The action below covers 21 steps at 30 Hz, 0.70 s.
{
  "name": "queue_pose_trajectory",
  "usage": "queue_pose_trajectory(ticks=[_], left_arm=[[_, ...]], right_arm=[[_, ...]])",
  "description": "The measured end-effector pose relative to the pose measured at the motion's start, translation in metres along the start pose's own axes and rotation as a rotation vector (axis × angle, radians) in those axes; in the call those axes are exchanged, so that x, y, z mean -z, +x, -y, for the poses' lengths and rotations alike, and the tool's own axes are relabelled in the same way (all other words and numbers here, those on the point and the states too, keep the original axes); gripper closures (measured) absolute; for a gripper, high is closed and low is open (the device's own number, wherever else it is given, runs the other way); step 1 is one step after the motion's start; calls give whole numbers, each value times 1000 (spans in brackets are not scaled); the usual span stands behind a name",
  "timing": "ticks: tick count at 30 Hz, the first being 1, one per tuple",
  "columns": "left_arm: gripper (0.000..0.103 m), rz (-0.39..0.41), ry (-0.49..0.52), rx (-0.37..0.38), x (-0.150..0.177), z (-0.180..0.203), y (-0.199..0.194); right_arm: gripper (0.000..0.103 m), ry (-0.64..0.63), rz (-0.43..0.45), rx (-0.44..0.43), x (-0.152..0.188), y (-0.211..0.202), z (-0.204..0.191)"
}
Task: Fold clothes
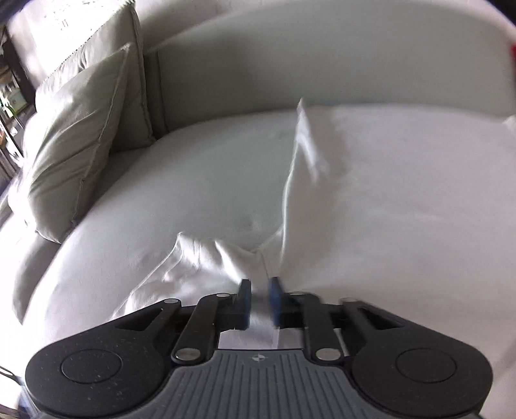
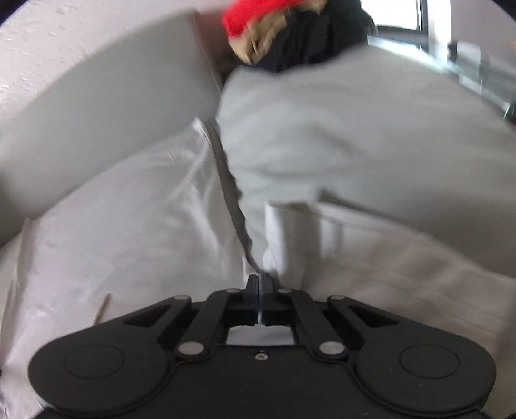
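A white garment (image 1: 387,193) lies spread over the pale sofa seat (image 1: 193,167), and one flap of it stands up in a ridge. My left gripper (image 1: 260,283) is shut on a bunched edge of it, with white cloth running between the blue pads. In the right wrist view the same white garment (image 2: 129,225) lies at the left, and a fold rises to my right gripper (image 2: 262,278). Its fingers are pressed together on a thin sliver of white cloth. Both views are blurred by motion.
Two grey cushions (image 1: 80,135) lean at the sofa's left end, and the curved backrest (image 1: 322,64) runs behind. A large grey cushion (image 2: 354,129) bulges on the right. A pile of red, tan and black clothes (image 2: 274,25) sits beyond it, near a window (image 2: 396,13).
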<state>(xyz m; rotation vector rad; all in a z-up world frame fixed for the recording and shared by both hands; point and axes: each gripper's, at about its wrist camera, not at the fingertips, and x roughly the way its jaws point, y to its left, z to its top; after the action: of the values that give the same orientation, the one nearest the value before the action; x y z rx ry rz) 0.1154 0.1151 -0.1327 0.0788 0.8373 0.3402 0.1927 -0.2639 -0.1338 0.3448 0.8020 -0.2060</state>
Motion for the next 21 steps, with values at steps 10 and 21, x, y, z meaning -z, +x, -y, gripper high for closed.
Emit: queue_pose_trajectory(ticks=[10, 21], left_arm=[[58, 5, 50, 280, 50, -3, -123], [31, -179, 145, 401, 107, 43, -159]], right_arm=[[79, -84, 34, -327, 42, -156, -15], [58, -168, -180, -310, 117, -210, -7]])
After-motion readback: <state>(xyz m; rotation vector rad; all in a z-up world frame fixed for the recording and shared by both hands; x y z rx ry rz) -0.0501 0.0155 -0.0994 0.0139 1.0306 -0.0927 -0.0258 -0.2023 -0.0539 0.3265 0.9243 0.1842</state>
